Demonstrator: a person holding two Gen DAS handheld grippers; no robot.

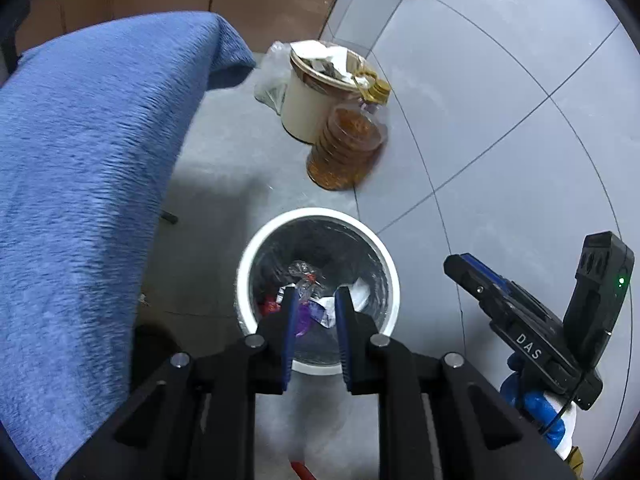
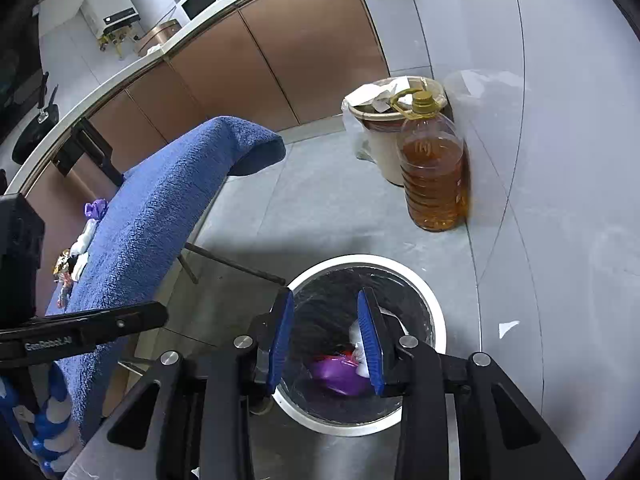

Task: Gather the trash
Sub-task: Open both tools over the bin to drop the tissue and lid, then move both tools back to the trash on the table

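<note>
Claws, left [image 1: 316, 300] and right [image 2: 326, 320], hang released over the bin [image 2: 434, 300], wrappers [image 1: 308, 284] already dropped inside.

Black grippers [image 1: 316, 300]; blue pads [image 2: 282, 338]

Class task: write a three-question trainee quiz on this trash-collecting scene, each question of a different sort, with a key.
1. True or false: the white bin under both hand-held grippers is empty.
2. Which stands beside the beige bucket? A) oil bottle B) kettle C) broom
3. Fill in: trash left to collect lies on the ____ towel.

Key:
1. False; wrappers and a purple scrap lie inside.
2. A
3. blue
</note>
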